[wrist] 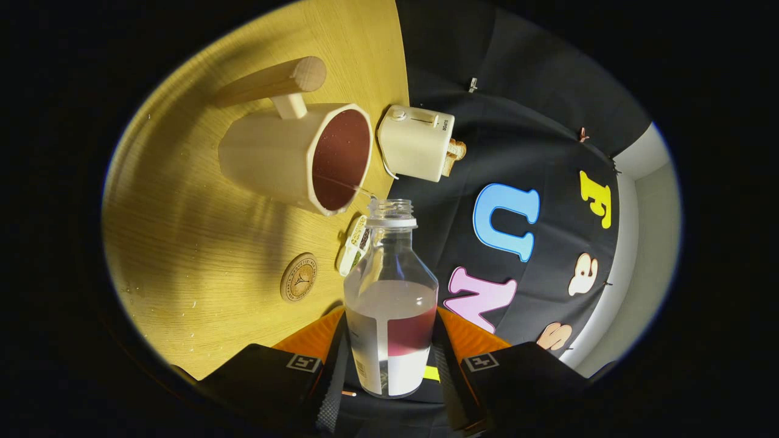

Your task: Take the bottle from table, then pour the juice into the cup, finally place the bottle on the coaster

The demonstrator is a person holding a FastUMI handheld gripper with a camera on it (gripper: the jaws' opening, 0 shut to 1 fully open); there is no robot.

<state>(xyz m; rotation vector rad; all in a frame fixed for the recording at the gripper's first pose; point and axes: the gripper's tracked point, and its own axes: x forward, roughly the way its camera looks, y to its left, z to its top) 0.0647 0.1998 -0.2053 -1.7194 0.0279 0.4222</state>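
The bottle (389,298) lies between the fingers of the hand-held gripper (389,365), its long axis running straight ahead, open mouth pointing toward 12 o'clock. The fingers are closed partway, one pressing each side of the bottle's lower body. A thin stream runs from the mouth into the cup (292,158) at 11 o'clock, whose inside shows dark red juice. The coaster (298,277) lies on the counter (182,243) at 10 o'clock. A toaster (417,143) sits beyond the bottle's mouth.

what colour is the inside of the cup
Dark red inside the cream faceted cup with the wooden handle, in the gripper view.
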